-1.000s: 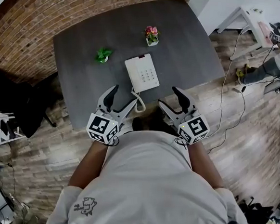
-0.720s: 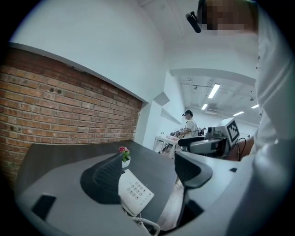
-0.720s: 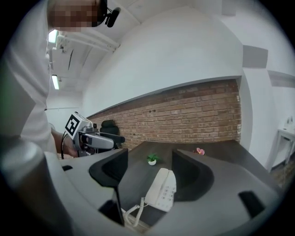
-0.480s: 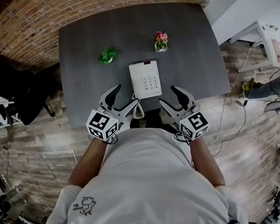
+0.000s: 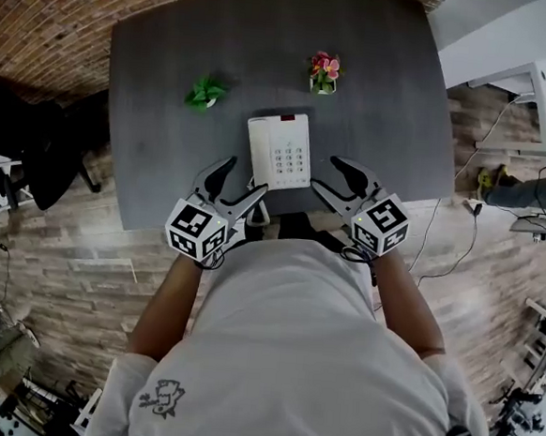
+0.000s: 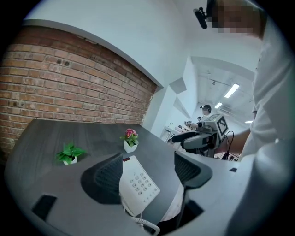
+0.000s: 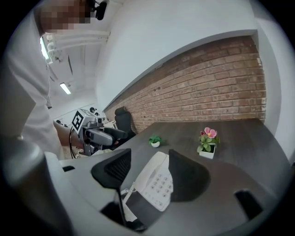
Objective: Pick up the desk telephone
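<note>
Dark grey worktop (image 5: pixel 162 72): the white desk telephone (image 5: pixel 278 150) lies flat near the front edge, held by nothing. Left gripper (image 5: pixel 243 179) and right gripper (image 5: pixel 329 174) hover at its near corners, jaws wide and empty. The scene fits a lift to come or a phone set down again.

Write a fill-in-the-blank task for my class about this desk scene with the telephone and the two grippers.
1. The desk telephone on the table is ____ in colour.
2. The left gripper and the right gripper both have their jaws ____.
3. The little plant at the right in the head view bears ____ flowers.
Missing words: white; open; pink.
</note>
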